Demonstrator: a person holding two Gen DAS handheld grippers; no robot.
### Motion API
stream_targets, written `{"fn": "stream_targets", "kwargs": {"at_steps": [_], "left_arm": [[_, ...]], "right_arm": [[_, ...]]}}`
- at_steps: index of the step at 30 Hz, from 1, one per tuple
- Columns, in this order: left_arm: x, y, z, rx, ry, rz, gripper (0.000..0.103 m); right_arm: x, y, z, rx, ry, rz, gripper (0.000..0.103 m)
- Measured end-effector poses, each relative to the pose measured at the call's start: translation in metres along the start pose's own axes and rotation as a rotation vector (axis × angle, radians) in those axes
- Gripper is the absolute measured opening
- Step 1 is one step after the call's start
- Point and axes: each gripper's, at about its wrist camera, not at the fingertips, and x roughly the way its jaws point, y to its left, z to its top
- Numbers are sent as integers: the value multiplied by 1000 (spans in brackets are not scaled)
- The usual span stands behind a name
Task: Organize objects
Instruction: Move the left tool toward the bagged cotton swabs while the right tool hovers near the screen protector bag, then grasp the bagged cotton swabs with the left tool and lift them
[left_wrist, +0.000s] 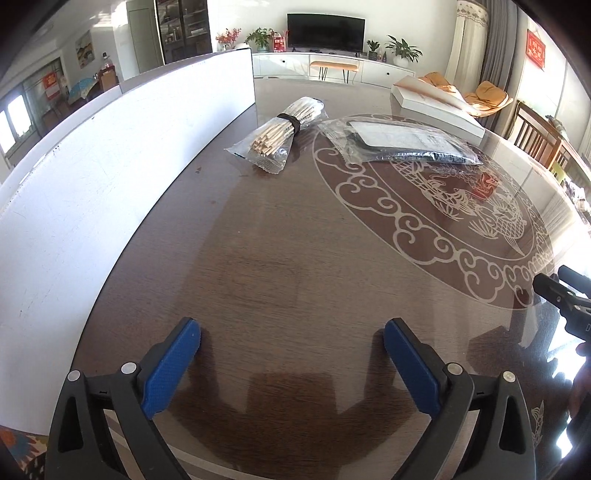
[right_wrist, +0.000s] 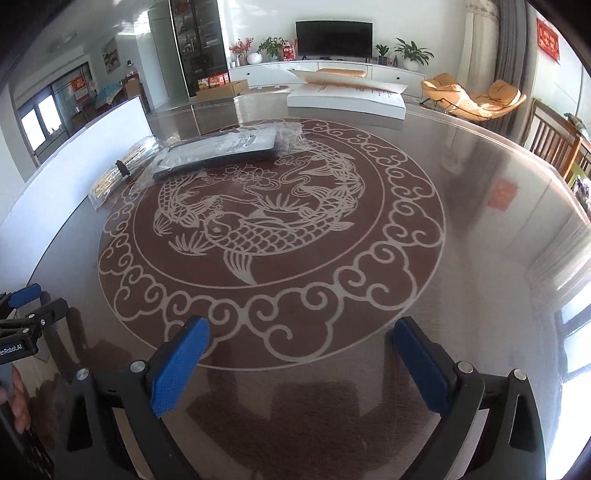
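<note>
While both grippers are held low over the near side of the table, nothing is gripped: the left gripper stands released, its blue pads wide apart over bare wood, and the right gripper is likewise released over the scrolled border of the fish medallion. Such spread jaws are judged to suit an approach, not a carry

Two things to be organized are seen well apart from both grippers, on the far left of the table. A chopstick bundle, bagged in clear plastic and cinched by a dark band, is laid just beside the white board. A flat dark packet in its own clear bag is laid close to the bundle's right, partly over the medallion's rim. A white box is set at the far edge

What the packet contains cannot be made out; its label is too small to be read. In the right view the bundle is blurred by glare. Only part of each gripper is caught in the other's view, and whether the box holds anything is hidden
</note>
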Motion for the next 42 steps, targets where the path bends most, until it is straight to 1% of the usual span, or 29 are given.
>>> {"fn": "stream_targets", "kwargs": {"at_steps": [1,3,30,35,36,38,39,40,41,42], "left_arm": [[0,-1,0,1,1,-1,103],[1,-3,1,3,2,-2,103],[1,-2,1,6,1,-3,103],[0,-2,2,17,21,-14,103],[-5,0,4,9,-3,-20,103],[-22,3,11,-7,-100,-33,103],[-27,5,18,-2,-144,-50,103],[-27,5,28,11,-170,-57,103],[-23,4,40,31,-174,-43,103],[-15,2,55,57,-159,-24,103]], "right_arm": [[2,2,1,-9,6,-10,103],[6,8,2,-34,20,-39,103],[7,7,1,-38,19,-36,103],[7,7,1,-38,20,-36,103],[7,7,1,-38,20,-36,103],[7,7,1,-38,20,-37,103],[7,7,1,-39,19,-38,103],[7,7,1,-38,19,-38,103],[7,7,1,-38,19,-38,103],[7,7,1,-38,19,-38,103]]}}
